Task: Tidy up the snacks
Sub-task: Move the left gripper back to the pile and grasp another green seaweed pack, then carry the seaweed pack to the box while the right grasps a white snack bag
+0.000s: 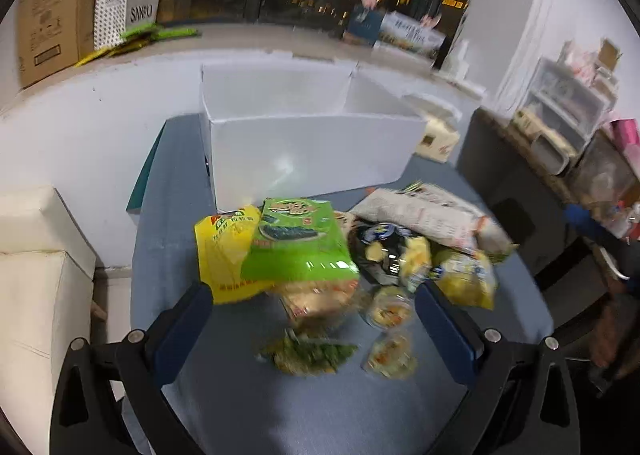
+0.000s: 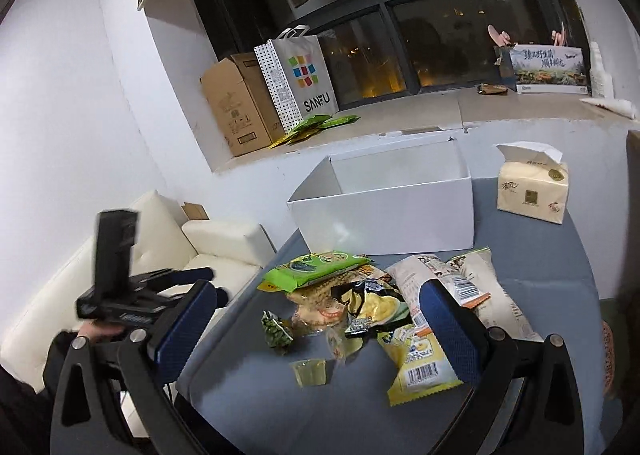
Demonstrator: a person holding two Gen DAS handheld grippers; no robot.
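A blue-grey cloth-covered bench (image 1: 248,395) carries a loose heap of snack packets, with an open white box (image 1: 308,151) standing just behind the heap. The box appears empty, so the sorting has likely not begun.

Going left to right in the left wrist view: a crinkled yellow bag (image 1: 224,255) lies flat at the heap's left edge. A glossy green seaweed packet (image 1: 298,243) rests on top of it, tilted, and partly covers a pale clear-wrapped cracker pack (image 1: 320,301). In front of these, alone on the cloth, sits a small bag of green peas (image 1: 310,355). Just to its right are two small clear jelly cups (image 1: 390,351), one behind the other. Behind them a black and yellow chip bag (image 1: 394,251) slumps, puffy and shiny, and a long white printed bag (image 1: 432,215) leans across the heap's right end.

The left gripper (image 1: 314,319) hovers over the near side of the heap, its blue padded fingers wide apart and empty, probably lining up on the crackers or peas.

The right gripper (image 2: 316,325) also hangs above the pile, fingers spread and holding nothing. A soft tissue pack (image 2: 532,191) stands well to the right of the box.
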